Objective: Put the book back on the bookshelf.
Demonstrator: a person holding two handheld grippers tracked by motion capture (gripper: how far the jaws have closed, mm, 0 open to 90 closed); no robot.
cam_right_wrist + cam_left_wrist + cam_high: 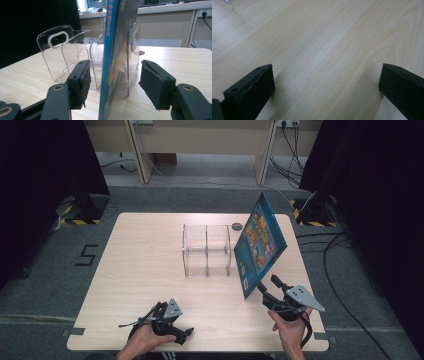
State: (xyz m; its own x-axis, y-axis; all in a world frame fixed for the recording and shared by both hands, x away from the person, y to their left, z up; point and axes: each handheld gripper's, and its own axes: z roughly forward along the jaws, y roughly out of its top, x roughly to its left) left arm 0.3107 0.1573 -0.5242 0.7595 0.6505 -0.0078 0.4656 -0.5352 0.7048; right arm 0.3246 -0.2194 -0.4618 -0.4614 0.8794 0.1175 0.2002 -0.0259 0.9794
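On table (135,270): 1 clear rack (207,251), 1 book (260,242) btwn spread right gripper (113,82); left gripper (325,87) spread.

Light wooden table (140,270). A clear acrylic divided rack (206,251) stands ahead and left of the right gripper (273,283); a blue picture book (259,242) stands on edge between its jaws; a small dark disc (236,226) lies beyond.

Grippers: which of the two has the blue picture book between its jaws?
The right gripper: the blue picture book stands edge-on between its open jaws. The left gripper faces bare table.
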